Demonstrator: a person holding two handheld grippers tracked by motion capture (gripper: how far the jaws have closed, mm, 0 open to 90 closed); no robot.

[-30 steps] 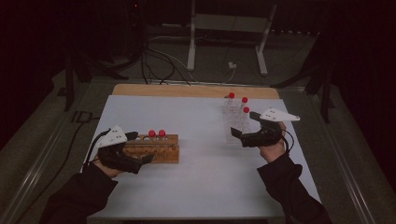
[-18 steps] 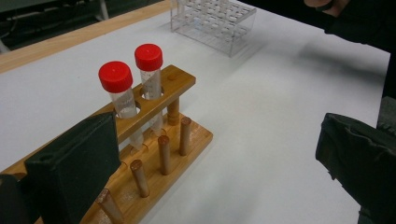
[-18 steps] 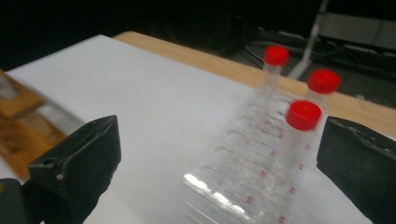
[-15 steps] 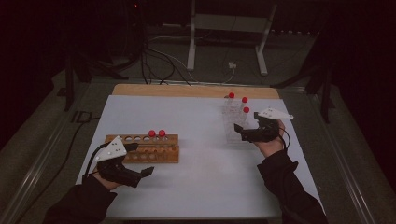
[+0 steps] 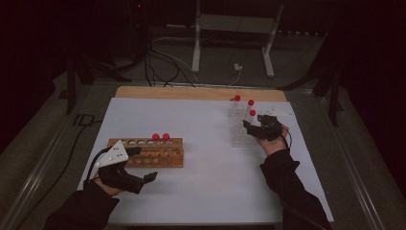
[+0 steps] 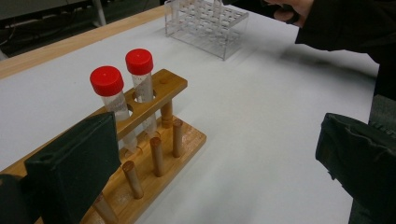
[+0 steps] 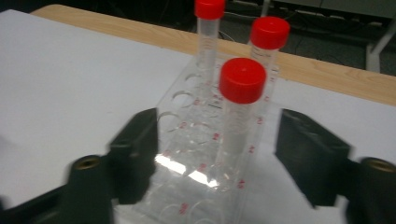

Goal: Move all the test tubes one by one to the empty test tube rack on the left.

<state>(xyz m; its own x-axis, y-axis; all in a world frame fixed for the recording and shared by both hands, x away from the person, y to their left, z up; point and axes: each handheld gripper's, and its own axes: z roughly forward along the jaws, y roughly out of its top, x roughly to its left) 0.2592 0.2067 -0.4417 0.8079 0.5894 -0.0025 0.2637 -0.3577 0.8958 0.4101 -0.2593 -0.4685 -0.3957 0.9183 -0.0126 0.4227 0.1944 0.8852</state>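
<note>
A white table [image 5: 201, 191] holds two racks and five red-capped tubes. The wooden rack [image 5: 148, 152] lies at eight o'clock with two tubes [image 6: 108, 82] standing in its far row; the clear plastic rack [image 5: 238, 129], at two o'clock, carries the other three. The right gripper [image 7: 217, 154] has just been closing its jaws on the nearest tube [image 7: 242, 80], which stands between them in the clear rack's near corner; in the right gripper view the pads show gaps on both sides, not yet touching. The left gripper [image 5: 146, 164] rests at seven o'clock beside the wooden rack, its jaws wide and holding nothing.

The risk, by the look of it: a pad meeting the tube off-centre could tip it against its two neighbours, or a lift at an angle could drag the light plastic rack along.

Count: two racks, five tubes, two grippers.
</note>
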